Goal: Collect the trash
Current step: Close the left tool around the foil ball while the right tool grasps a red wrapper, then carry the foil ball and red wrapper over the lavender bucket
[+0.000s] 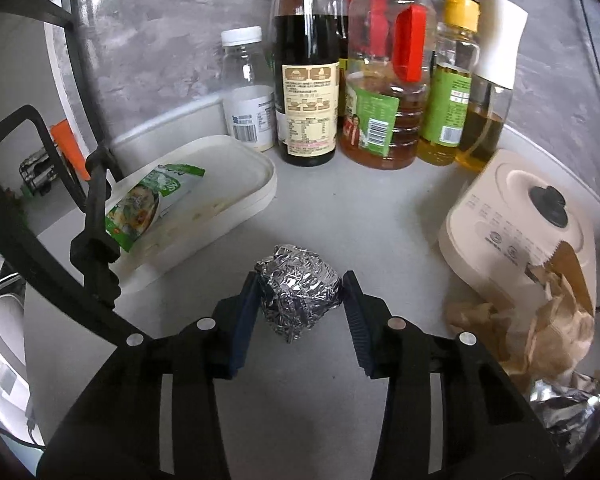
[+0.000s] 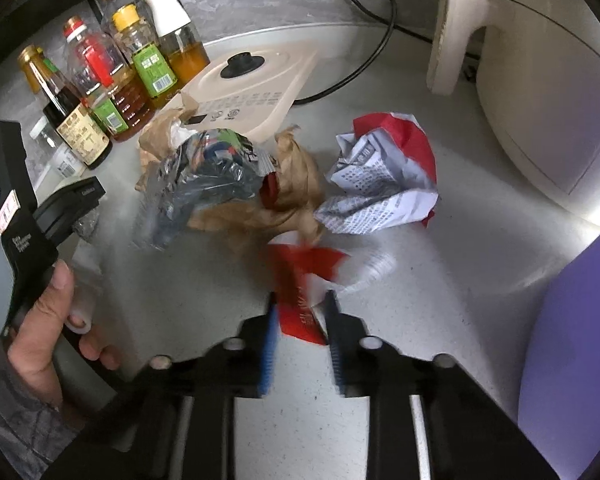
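A home kitchen counter. Cooking-oil and sauce bottles [image 1: 380,80] line the wall, beside a cream countertop appliance [image 1: 516,220]

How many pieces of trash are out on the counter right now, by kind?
Foil ball: 1, in the left gripper
Silvery wrapper: 1
Brown paper: 1 crumpled heap, possibly more than one piece
Red-and-white printed paper wad: 1
Red wrapper: 1, in the right gripper
Green sachet: 1, on the white tray
Total: 6
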Action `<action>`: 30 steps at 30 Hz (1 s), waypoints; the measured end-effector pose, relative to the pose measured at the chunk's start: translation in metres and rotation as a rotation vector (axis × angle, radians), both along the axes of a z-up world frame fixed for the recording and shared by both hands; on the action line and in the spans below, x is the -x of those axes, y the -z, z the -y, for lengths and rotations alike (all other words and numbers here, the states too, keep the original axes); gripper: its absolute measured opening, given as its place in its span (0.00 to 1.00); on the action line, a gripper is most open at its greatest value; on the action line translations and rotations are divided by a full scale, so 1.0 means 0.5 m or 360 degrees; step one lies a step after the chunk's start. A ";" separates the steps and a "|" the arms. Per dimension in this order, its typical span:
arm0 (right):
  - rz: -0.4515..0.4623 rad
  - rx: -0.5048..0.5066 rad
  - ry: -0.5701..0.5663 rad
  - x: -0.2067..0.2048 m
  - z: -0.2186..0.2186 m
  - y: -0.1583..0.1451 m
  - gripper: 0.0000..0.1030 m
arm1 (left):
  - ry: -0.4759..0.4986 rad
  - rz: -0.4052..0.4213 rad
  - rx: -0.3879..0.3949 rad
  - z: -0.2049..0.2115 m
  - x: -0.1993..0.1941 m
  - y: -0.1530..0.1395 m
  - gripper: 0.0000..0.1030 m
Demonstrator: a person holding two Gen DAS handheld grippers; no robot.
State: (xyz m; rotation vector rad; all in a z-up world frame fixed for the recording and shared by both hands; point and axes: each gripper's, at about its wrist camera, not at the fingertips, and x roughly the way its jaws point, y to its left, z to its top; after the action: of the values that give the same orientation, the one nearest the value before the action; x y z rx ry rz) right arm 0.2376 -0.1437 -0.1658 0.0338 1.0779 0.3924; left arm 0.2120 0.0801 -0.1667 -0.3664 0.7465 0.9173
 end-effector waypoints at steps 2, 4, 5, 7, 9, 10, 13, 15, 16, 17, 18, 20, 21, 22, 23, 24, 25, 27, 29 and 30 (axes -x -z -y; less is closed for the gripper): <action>0.0011 -0.0012 0.0008 0.005 0.008 -0.003 0.15 | 0.0035 0.0006 0.0019 0.008 0.009 0.000 0.41; 0.0028 -0.0025 0.0014 0.012 0.016 -0.010 0.14 | 0.0069 0.0012 0.0031 0.020 0.021 0.000 0.41; 0.0042 -0.0032 0.0015 0.016 0.020 -0.015 0.14 | 0.0095 0.0016 0.0038 0.026 0.028 -0.001 0.41; 0.0066 -0.0048 0.0016 0.023 0.026 -0.025 0.13 | 0.0141 0.0023 0.0053 0.036 0.040 -0.003 0.41; 0.0093 -0.0069 0.0019 0.031 0.033 -0.038 0.13 | 0.0206 0.0032 0.0061 0.049 0.053 -0.008 0.41; 0.0105 -0.0078 0.0021 0.034 0.036 -0.044 0.13 | 0.0232 0.0037 0.0061 0.055 0.059 -0.012 0.41; 0.0144 -0.0109 0.0022 0.048 0.043 -0.066 0.13 | 0.0288 0.0072 0.0081 0.072 0.080 -0.028 0.41; 0.0181 -0.0130 0.0015 0.061 0.047 -0.088 0.13 | 0.0323 0.0096 0.0075 0.084 0.096 -0.042 0.41; 0.0202 -0.0141 0.0010 0.067 0.049 -0.100 0.13 | 0.0338 0.0112 0.0070 0.088 0.103 -0.050 0.41; 0.0221 -0.0149 0.0005 0.073 0.050 -0.112 0.13 | 0.0356 0.0129 0.0062 0.095 0.112 -0.062 0.41; 0.0233 -0.0159 0.0002 0.077 0.051 -0.119 0.13 | 0.0366 0.0143 0.0060 0.097 0.117 -0.070 0.41; 0.0266 -0.0184 -0.0007 0.087 0.057 -0.141 0.13 | 0.0403 0.0181 0.0047 0.107 0.132 -0.093 0.41; 0.0285 -0.0196 -0.0010 0.092 0.060 -0.153 0.13 | 0.0420 0.0193 0.0041 0.111 0.136 -0.103 0.41; 0.0297 -0.0205 -0.0013 0.096 0.061 -0.162 0.13 | 0.0442 0.0209 0.0031 0.116 0.140 -0.115 0.41; 0.0313 -0.0217 -0.0017 0.100 0.064 -0.173 0.13 | 0.0471 0.0226 0.0021 0.123 0.147 -0.129 0.41; 0.0328 -0.0225 -0.0018 0.103 0.065 -0.183 0.13 | 0.0489 0.0238 0.0016 0.129 0.152 -0.139 0.41; 0.0350 -0.0236 -0.0019 0.107 0.069 -0.196 0.13 | 0.0507 0.0255 0.0005 0.133 0.157 -0.149 0.41; 0.0387 -0.0255 -0.0017 0.116 0.078 -0.217 0.13 | 0.0550 0.0292 -0.0032 0.148 0.168 -0.175 0.41; 0.0417 -0.0268 -0.0013 0.123 0.087 -0.234 0.13 | 0.0597 0.0319 -0.0052 0.159 0.174 -0.195 0.41; 0.0435 -0.0275 -0.0008 0.127 0.093 -0.243 0.13 | 0.0624 0.0336 -0.0068 0.166 0.178 -0.207 0.41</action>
State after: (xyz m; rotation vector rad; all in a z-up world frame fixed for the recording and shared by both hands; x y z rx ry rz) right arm 0.1743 -0.1902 -0.0442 0.1275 0.7729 0.4796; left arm 0.1230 -0.0031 -0.0632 -0.2616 0.5763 0.5145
